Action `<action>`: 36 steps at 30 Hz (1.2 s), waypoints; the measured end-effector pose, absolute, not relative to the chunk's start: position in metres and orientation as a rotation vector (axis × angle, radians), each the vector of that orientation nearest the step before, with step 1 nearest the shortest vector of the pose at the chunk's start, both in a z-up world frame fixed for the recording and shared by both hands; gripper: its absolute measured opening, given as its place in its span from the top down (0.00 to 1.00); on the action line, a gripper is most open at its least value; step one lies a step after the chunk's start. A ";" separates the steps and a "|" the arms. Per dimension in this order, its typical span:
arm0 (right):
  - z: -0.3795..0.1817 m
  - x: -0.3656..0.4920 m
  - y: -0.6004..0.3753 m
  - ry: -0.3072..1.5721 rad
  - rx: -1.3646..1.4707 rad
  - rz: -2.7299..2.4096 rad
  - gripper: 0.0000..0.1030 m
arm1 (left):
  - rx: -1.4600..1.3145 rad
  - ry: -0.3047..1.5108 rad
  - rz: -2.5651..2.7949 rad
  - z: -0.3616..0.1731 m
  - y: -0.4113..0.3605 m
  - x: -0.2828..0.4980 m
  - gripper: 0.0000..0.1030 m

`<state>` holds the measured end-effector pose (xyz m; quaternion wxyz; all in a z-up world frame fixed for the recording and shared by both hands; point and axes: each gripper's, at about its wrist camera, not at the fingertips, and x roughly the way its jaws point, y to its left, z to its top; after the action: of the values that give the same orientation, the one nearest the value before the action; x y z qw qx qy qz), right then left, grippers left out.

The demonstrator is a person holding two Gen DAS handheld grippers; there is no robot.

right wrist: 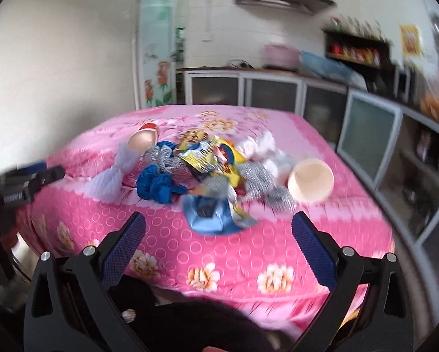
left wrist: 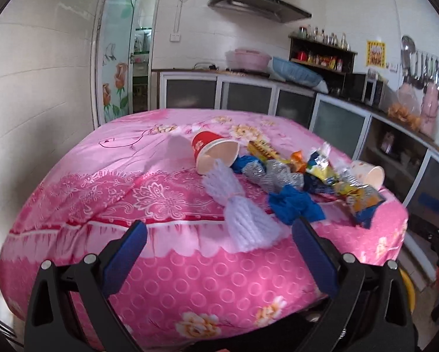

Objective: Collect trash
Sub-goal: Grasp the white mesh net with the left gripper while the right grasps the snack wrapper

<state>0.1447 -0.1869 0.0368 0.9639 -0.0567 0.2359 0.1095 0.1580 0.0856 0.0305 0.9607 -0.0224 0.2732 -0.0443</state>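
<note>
A pink floral cloth is covered mid-table by the trash pile. Both the left gripper and the right gripper are spread wide, nothing held. White tissue is seen only from the right wrist.

Trash pile on pink cloth: tipped red cup, wrappers, yarn bundles

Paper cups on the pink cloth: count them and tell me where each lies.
2. The red paper cup lies tipped at the pile's left end; the pale paper cup lies tipped at its right end. The trash pile could hide more.
</note>
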 end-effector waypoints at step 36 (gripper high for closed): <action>-0.007 0.240 -0.162 0.650 -0.158 0.324 0.21 | -0.077 0.961 -0.157 -0.023 0.064 0.310 0.07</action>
<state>0.2396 -0.1623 -0.0069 0.9317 -0.0771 0.3177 0.1581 0.3097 0.0639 -0.0229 0.8832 -0.0368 0.4615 -0.0752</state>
